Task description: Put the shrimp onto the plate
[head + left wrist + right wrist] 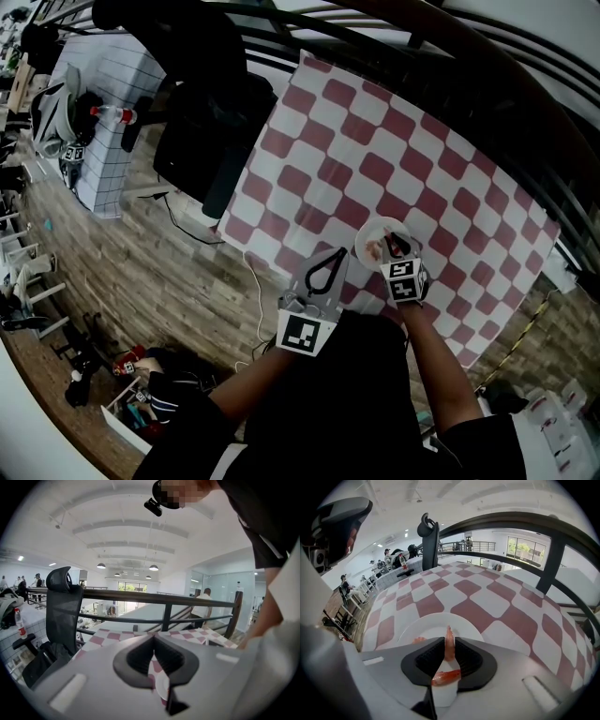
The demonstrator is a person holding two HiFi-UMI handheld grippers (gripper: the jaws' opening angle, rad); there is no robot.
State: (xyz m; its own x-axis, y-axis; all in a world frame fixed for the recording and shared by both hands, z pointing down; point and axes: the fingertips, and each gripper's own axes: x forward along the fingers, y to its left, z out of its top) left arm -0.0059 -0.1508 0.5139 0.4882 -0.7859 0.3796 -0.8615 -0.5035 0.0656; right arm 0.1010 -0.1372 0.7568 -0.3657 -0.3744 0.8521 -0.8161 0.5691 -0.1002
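Observation:
A white plate [367, 238] sits on the red-and-white checked table near its front edge. My right gripper [397, 243] hangs just over it, shut on an orange shrimp [448, 645]; the shrimp stands upright between the pads and its tail curls out below them. The plate [465, 625] lies directly under this gripper [449, 639]. A second pinkish shrimp [419, 640] rests on the plate's left part, and shows in the head view as a pale spot [375, 249]. To the left of the plate, over the table's edge, my left gripper [337, 254] is shut and empty [153, 639].
A black office chair [202, 103] stands at the table's far left corner. A dark railing [164, 599] runs behind the table. A white cable [255, 291] trails over the wooden floor. Another table with a bottle [114, 113] stands at far left.

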